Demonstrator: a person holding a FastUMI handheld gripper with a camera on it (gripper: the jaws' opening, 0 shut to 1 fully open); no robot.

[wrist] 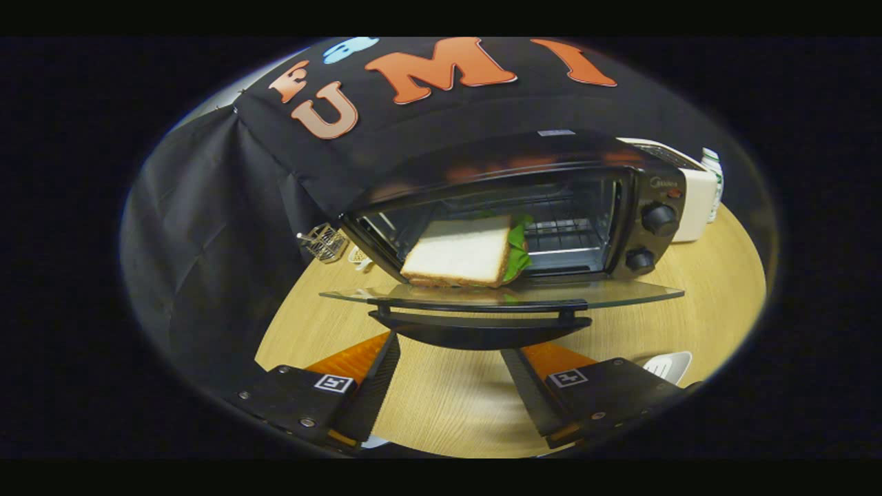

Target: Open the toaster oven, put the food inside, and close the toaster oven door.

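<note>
The wooden table (441,406) carries everything in sight, and the toaster oven (524,207) is taken here as the landmark. It stands on the table with its chamber open and two knobs down its control panel. Its glass door (620,295) is folded down flat in front of the chamber, with the door handle (480,325) along the front edge, nearest the gripper.

Behind the oven, on the knob side, a white appliance (697,200) is seen, with a bottle (712,165) just beyond it. On the oven's opposite side a small wire rack (324,241) rests on the table.

The sandwich (463,253), white bread with green lettuce at its edge, is seen at the oven's mouth, tilted, its front edge about at the sill above the door; whether it sits wholly inside cannot be told.

In front of the door handle the gripper (448,386) is seen with its jaws spread wide and nothing between them, bare table showing in the gap.

The loading step is judged done or nearly so, and closing is the step in hand. The next move calls for the fingers to be brought under or against the handle and the door swung up, provided the sandwich is clear of the sill.
</note>
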